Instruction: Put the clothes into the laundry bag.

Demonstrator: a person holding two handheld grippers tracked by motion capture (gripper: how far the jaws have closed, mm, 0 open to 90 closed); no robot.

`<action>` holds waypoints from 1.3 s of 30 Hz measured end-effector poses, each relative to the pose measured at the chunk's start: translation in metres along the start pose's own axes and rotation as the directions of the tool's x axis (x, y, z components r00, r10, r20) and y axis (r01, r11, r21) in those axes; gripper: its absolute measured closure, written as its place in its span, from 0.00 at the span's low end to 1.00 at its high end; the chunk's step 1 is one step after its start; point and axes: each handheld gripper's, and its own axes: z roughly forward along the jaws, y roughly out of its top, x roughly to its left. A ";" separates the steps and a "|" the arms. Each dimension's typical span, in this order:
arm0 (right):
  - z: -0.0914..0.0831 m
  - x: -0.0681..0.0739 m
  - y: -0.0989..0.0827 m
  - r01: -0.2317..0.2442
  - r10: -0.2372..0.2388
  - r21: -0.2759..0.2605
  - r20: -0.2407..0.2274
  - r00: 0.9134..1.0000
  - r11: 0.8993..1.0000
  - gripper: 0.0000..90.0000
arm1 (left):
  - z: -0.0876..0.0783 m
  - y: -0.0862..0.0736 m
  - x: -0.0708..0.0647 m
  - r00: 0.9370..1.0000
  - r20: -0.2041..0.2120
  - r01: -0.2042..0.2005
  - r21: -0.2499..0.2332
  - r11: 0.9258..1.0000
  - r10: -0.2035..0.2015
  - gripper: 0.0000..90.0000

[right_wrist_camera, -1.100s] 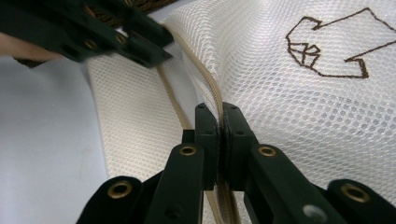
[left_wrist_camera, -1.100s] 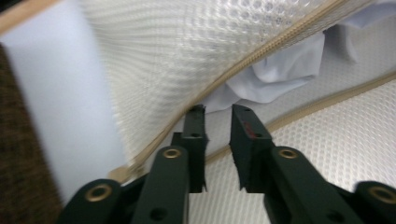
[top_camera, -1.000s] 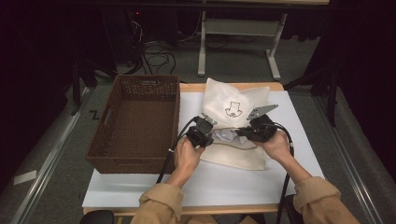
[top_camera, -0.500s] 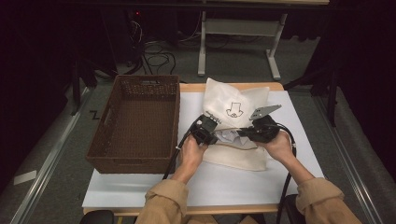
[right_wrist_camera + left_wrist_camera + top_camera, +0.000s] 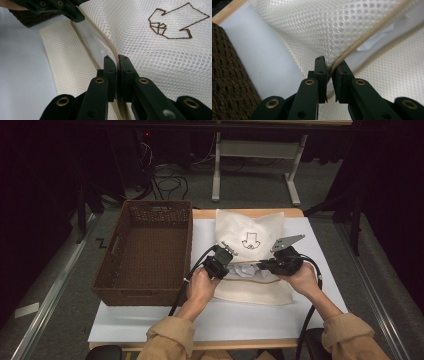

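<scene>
Both grippers are clamped on the same thing: the zipper-edged upper rim of a cream mesh laundry bag (image 5: 250,237) that lies on the white table mat (image 5: 150,325), at about three o'clock from the brown wicker basket (image 5: 150,252) and just beside it. In the high view the left gripper (image 5: 227,262) bites the rim at its nine o'clock end and the right gripper (image 5: 262,265) bites it toward three o'clock, so the two holds sit apart along one edge; that spacing seems meant to lift the top layer as a taut flap and keep the bag's mouth gaping. The left gripper view has its jaws, which have just been closing, pinched on the beige zipper tape (image 5: 362,37) with mesh rising to twelve o'clock behind it, and white cloth (image 5: 374,42) lies inside the opening at about two o'clock. The right gripper view has its jaws pressed tight on the same rim, the lower layer of the bag lying flat on the mat at ten o'clock and the embroidered brown arrow mark (image 5: 175,22) standing at one o'clock on the raised panel. Holding the upper rim alone, and leaving the lower layer on the mat, lets the weight of the contents keep the bag anchored while the mouth stays wide. The basket stands empty with its open top facing up, likely to receive what comes out.
</scene>
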 end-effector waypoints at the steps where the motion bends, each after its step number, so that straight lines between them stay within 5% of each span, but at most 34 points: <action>1: 0.001 0.001 -0.001 0.002 -0.002 -0.002 0.000 1.000 1.000 0.96 | -0.001 -0.002 -0.001 1.000 0.005 -0.009 0.004 1.000 0.009 0.91; 19: 0.020 0.008 -0.014 0.044 -0.042 0.142 -0.018 0.999 0.989 0.93 | 0.011 -0.024 -0.013 0.996 0.077 -0.059 0.104 0.993 0.051 0.94; 34: 0.037 0.013 -0.024 0.052 -0.051 0.207 -0.010 0.999 0.977 0.94 | 0.021 -0.032 -0.012 0.994 0.108 0.005 0.124 0.992 -0.019 0.85; 38: 0.038 0.012 -0.026 0.051 -0.048 0.197 -0.021 0.999 0.979 0.95 | 0.016 -0.033 -0.010 0.988 0.145 0.034 0.093 0.995 -0.048 0.78; 39: 0.038 0.012 -0.026 0.041 -0.038 0.203 -0.018 0.999 0.978 0.95 | 0.014 -0.033 -0.009 0.982 0.181 0.050 0.074 0.996 -0.062 0.75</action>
